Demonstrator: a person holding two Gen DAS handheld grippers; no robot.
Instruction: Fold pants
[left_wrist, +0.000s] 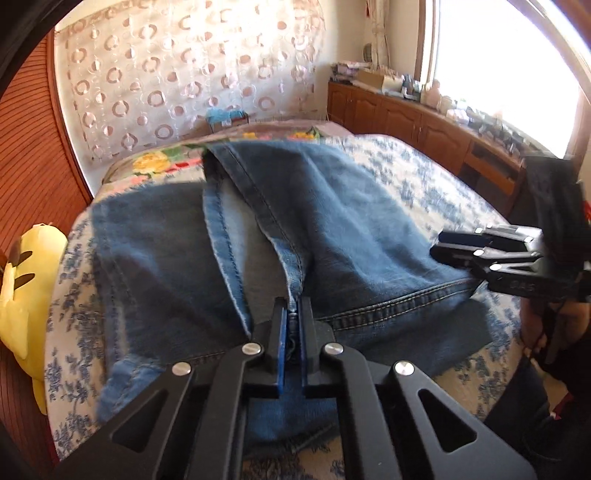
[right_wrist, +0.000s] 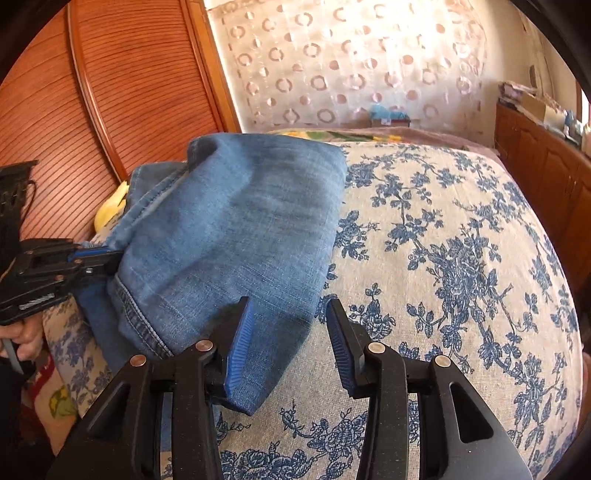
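Blue jeans (left_wrist: 332, 229) lie folded on the bed, with one layer laid over another. My left gripper (left_wrist: 293, 306) is shut on the jeans' hem seam and holds it slightly lifted. It also shows in the right wrist view (right_wrist: 110, 258) at the left, pinching the denim (right_wrist: 229, 229). My right gripper (right_wrist: 290, 314) is open, with the near right corner of the jeans between and under its fingers; its left finger (right_wrist: 240, 339) rests on the cloth. In the left wrist view it (left_wrist: 439, 243) sits at the jeans' right edge.
The bed has a blue floral cover (right_wrist: 443, 258). A yellow plush toy (left_wrist: 26, 295) lies at the left beside a wooden headboard (left_wrist: 33, 155). Wooden cabinets (left_wrist: 406, 114) with clutter run along the right under a bright window. A curtain (left_wrist: 184, 74) hangs behind.
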